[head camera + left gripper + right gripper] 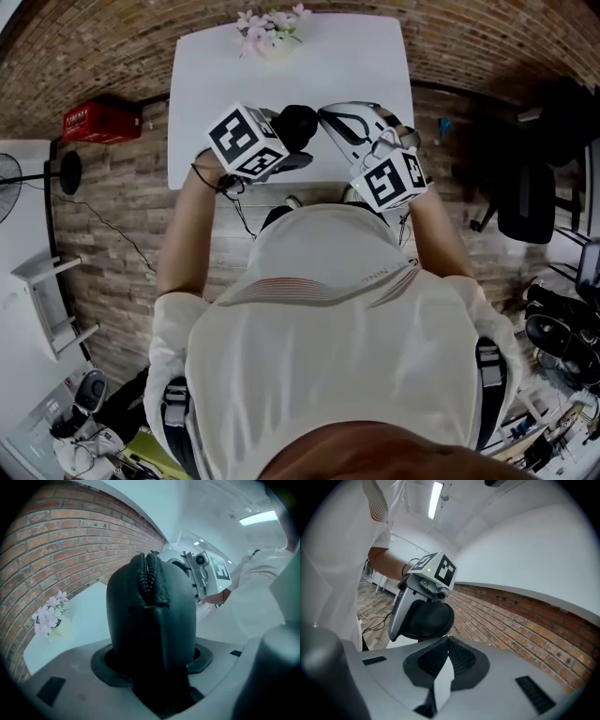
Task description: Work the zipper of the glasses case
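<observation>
Above the near edge of the white table (281,84), the left gripper (152,663) has its jaws spread wide, clamped on the black glasses case (150,616), while the right gripper (445,639) has its jaws pressed together, tips against the case.

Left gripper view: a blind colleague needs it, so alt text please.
A dark glasses case stands clamped upright between the left gripper's fingers, its zipper running over the top. Behind it the right gripper reaches the case's upper edge; pink flowers sit on a white table at left.
</observation>
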### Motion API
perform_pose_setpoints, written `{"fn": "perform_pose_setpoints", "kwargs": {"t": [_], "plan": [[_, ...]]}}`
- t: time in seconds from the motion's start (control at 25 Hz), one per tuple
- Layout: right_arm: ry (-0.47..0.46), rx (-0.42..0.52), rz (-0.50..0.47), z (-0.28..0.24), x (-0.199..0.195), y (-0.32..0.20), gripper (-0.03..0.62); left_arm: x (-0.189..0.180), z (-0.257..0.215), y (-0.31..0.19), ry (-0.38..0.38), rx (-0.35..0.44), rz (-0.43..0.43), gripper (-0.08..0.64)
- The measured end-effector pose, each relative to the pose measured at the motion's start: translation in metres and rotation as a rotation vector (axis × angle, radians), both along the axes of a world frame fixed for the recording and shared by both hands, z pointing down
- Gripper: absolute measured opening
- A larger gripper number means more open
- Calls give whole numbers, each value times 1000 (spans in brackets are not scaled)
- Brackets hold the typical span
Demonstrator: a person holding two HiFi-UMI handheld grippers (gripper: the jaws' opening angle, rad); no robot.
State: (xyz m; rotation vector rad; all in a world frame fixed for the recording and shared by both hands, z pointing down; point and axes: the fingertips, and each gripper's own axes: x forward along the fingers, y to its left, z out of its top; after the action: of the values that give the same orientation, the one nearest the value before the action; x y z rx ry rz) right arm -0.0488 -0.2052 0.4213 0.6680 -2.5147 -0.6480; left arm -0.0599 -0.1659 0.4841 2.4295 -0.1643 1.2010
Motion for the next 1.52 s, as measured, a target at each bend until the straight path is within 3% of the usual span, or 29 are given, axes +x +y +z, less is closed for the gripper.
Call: {"fn": "perform_pose_setpoints", "kwargs": {"t": [0.24,0.44,0.68,0.92,1.12,1.28,1.4,1.52], "plan": [[120,58,-25,10,-1,0,54,-10,24,1,-156,35,52,264],[277,137,-63,23,-3,2,54,-21,48,1,-318,51,116,264],[359,139,-127,39,-6,11,55,-24,71,12,-405,2,179,264],[436,158,-161,50,-6,16,54,-25,83,19,-447,-36,206,264],[429,153,-122,50,-3,7,58,-14,85,10,-338,-21,141,265],[395,132,-32,45,8,-9,92,4,68,-10,-129,10,-1,265],[263,66,67,29,19,-19,93,6,34,-40,51,120,-181,265],[86,-8,191,6,31,-36,66,-6,-10,-78,215,298,-373,265]]}}
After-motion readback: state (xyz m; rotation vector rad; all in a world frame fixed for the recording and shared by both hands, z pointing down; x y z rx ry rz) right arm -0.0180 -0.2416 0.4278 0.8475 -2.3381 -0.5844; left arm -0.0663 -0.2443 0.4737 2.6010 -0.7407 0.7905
